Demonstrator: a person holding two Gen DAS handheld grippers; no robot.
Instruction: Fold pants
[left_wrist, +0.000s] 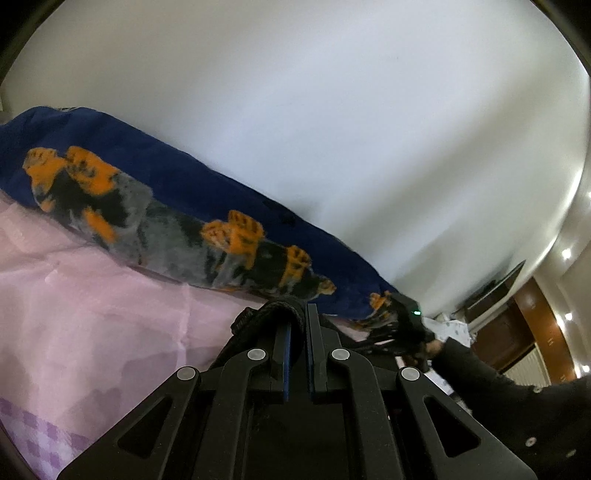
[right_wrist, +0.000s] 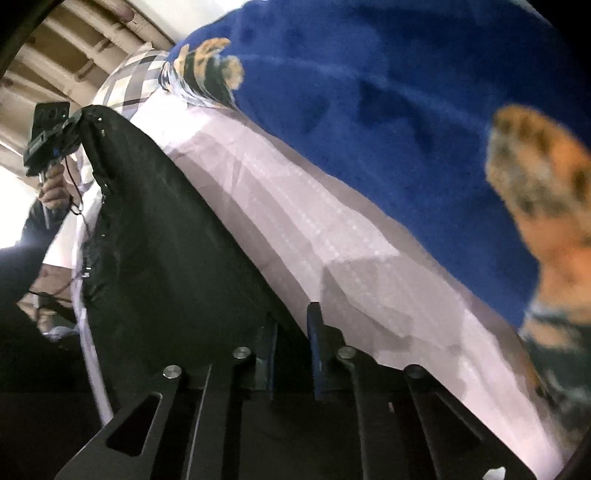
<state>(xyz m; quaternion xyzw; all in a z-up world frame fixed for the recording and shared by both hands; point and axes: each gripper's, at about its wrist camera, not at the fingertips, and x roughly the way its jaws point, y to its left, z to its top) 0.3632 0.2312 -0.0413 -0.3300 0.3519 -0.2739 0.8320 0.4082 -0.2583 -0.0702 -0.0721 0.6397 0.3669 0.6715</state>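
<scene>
Black pants (right_wrist: 155, 236), stretched between both tools above a pink bed sheet (left_wrist: 110, 314) — one end bunched at the left tool (left_wrist: 297, 325), the other running down into the right tool (right_wrist: 291, 332). Left tool clenched on a thick dark fold, likely the waistband, wrapped over its tip. Right tool nearly shut, jaws close together with black cloth at the left finger; whether the pads truly pinch it, cannot tell, since the view is blurred and the fabric edge hides the gap. Beyond the pants, past both tools: a blue blanket (left_wrist: 184, 177) with an orange-and-grey print, lying along the bed's far side by a white wall (left_wrist: 332, 129).

Risks from here: a shallow bite by the right tool letting the hem slip once lifted, leaving the fold lopsided — or a pinch catching the sheet along with the cloth and dragging it. Uneven pull between the tools could twist the legs.
</scene>
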